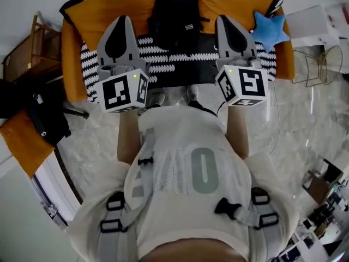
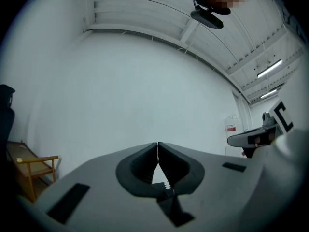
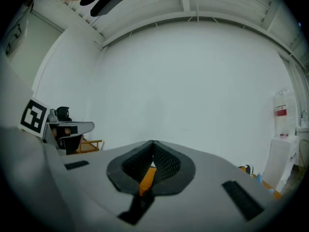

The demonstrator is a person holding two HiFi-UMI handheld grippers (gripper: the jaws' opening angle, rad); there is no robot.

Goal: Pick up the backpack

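Observation:
The black backpack stands on the orange sofa, leaning against its backrest. My left gripper is to the left of the backpack, held level over the black-and-white patterned seat cover, jaws shut and empty. My right gripper is to the backpack's right, also shut with nothing in it. In the left gripper view the left gripper has its tips pressed together against a white wall. The right gripper view shows the right gripper the same way, with a sliver of the orange sofa below the tips. The backpack is in neither gripper view.
A blue star cushion lies at the sofa's right end. A wooden chair stands at the left, also seen as the wooden chair. A white box and a wire frame stand at the right. Dark gear lies on the floor at left.

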